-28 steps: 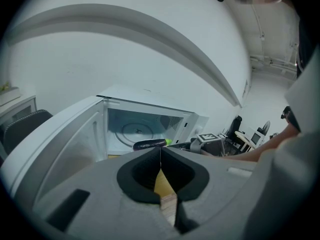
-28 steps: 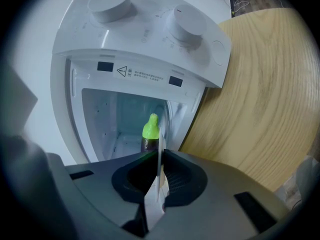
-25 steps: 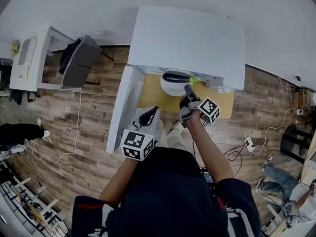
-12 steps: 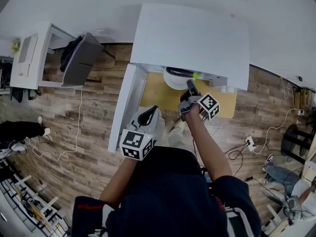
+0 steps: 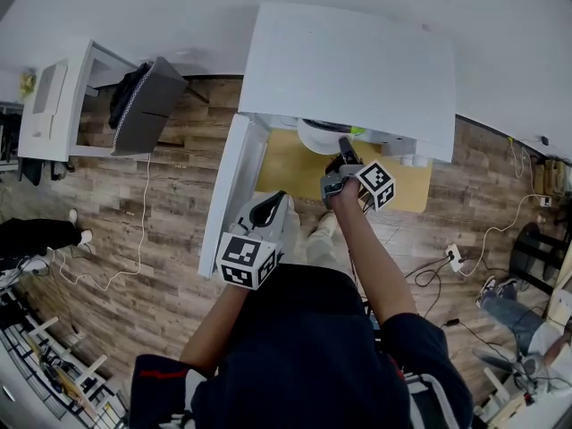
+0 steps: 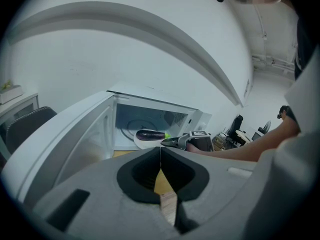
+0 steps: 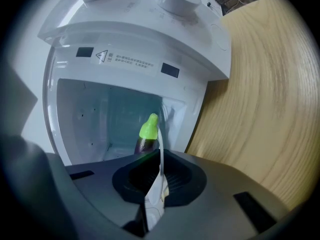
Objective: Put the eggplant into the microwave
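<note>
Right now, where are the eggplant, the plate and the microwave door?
eggplant (image 6: 150, 134), left gripper view, middle of its dark body.
plate (image 5: 313, 143), head view, bare white rim.
microwave door (image 5: 231, 195), head view, middle of the open panel.

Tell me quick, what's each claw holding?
Left claw: closed, empty.
Right claw: closed on the plate carrying the eggplant.

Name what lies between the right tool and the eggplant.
The white plate's rim, which the right tool grips; the eggplant lies on that plate. Left gripper view shows this.
</note>
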Available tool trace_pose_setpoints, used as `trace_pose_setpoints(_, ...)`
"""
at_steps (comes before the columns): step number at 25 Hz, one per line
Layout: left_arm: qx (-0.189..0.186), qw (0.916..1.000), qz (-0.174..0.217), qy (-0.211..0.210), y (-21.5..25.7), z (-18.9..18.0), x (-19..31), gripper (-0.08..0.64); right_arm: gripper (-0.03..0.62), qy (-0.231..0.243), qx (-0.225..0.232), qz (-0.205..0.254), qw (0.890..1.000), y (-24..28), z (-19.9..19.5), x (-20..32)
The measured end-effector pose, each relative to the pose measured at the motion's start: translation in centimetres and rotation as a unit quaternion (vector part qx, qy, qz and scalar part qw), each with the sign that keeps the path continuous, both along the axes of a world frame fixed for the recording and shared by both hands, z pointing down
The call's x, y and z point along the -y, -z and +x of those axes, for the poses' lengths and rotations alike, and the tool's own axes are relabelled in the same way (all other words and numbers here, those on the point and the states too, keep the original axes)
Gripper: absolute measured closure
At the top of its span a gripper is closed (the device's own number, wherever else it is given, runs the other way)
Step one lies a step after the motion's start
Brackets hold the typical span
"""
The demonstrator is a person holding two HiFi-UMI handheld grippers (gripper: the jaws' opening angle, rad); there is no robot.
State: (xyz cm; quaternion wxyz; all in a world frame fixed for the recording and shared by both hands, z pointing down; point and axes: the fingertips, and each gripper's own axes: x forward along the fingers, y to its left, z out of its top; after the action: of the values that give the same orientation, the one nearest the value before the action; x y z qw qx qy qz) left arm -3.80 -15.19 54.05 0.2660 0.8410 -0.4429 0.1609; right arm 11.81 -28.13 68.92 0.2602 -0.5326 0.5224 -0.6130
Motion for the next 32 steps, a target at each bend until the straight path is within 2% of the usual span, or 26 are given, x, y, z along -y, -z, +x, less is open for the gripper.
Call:
trace_pose_setpoints(7,0.011,0.9998,0.001,-0.016,-0.2,0.2,0.1,0.543,0.569,-0.013,-0.008,0.005,1.0,-0.2,-0.1,0.3)
trace_pose_setpoints(14,0.005,0.9998,-0.003,-0.02,-0.4,0.5,-0.2,0.543,0.568,-0.009,-0.019,0.005,1.0,-0.1,0.5,0.1)
trace_pose_setpoints(17,0.004,0.9998,-0.005,-0.02,-0.4,0.5,-0.1,0.543,0.503,0.004,-0.033,0.0,0.999,-0.1,0.7,-0.1)
trace_pose_setpoints(21,0.003,0.9998,-0.005,-0.021,-0.3,0.7,0.1,0.543,0.492,0.016,-0.047,0.008,0.999,0.5,1.1,-0.7)
trace_pose_setpoints(27,0.002,0.9998,-0.001,-0.02,0.0,0.9,0.4,0.543,0.511,0.061,-0.132,0.019,0.989,1.7,1.9,-2.2)
trace_pose_setpoints(29,0.002,0.9998,0.001,-0.02,0.2,1.1,0.5,0.543,0.515,0.089,-0.176,0.02,0.98,1.9,2.0,-2.8)
trace_pose_setpoints(32,0.002,0.9998,0.001,-0.018,0.2,1.1,0.7,0.543,0.547,0.142,-0.242,0.027,0.959,2.2,1.2,-3.5)
